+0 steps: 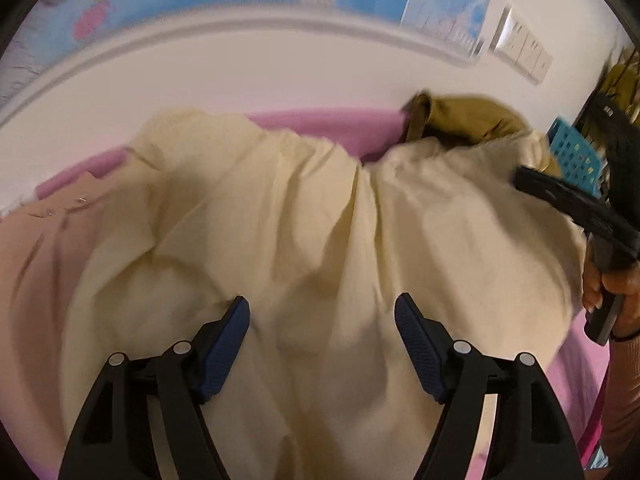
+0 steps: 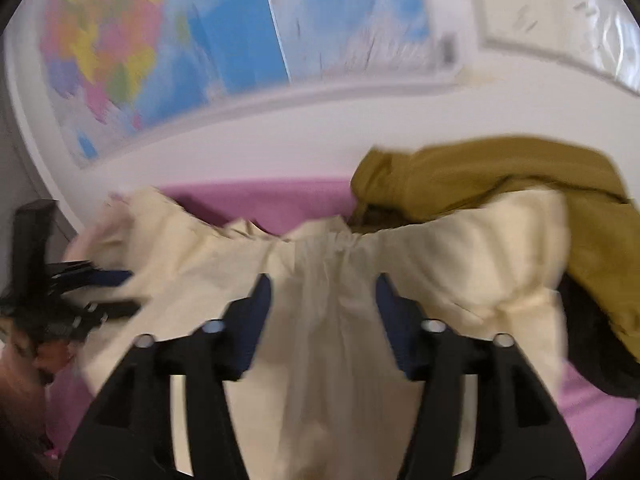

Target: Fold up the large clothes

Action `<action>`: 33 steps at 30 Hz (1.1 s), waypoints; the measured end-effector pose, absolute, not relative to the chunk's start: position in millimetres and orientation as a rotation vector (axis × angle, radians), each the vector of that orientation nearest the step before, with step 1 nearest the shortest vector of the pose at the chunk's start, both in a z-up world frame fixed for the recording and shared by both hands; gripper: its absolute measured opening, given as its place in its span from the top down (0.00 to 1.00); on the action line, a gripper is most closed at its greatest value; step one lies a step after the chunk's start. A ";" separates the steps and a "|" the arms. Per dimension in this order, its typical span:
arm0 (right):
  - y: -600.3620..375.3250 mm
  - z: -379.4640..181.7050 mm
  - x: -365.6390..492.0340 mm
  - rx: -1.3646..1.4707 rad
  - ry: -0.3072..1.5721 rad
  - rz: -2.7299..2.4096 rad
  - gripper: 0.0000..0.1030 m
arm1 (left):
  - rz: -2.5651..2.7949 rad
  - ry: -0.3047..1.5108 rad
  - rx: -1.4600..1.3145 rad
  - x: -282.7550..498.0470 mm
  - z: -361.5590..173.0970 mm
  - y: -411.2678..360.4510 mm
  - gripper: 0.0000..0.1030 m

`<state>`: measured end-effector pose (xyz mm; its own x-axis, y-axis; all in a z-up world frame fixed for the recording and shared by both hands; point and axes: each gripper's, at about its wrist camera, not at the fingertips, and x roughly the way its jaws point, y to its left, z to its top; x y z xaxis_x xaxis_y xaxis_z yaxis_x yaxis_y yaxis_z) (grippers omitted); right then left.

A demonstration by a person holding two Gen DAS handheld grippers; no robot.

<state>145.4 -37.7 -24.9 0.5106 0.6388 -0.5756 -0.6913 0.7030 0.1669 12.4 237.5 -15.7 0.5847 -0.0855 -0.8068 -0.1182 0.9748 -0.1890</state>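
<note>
mostly fabric: cream garment [image 1: 304, 216], soft, light, rumpled on the pink bed sheet [image 1: 320, 128]
hold: gathered waistband [image 2: 340, 240], likely best
left gripper [image 1: 322, 312]: wide, empty
right gripper [image 2: 323, 292]: apart, cloth between, grip unclear

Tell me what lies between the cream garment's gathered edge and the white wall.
In the right wrist view, a strip of pink sheet lies between the cream garment and the white wall; further right, a mustard garment fills that stretch.
</note>
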 end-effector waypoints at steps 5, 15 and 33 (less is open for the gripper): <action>-149.7 -24.9 104.1 0.024 0.592 0.758 0.34 | 0.103 0.757 -0.205 -66.2 14.6 262.6 0.13; -213.6 -99.0 94.9 0.047 0.749 0.682 0.30 | 0.139 0.827 -0.310 -110.4 -31.0 284.4 0.07; -323.6 -60.2 79.3 0.287 0.798 0.705 0.92 | 0.016 0.948 -0.559 -149.7 -50.9 263.3 0.61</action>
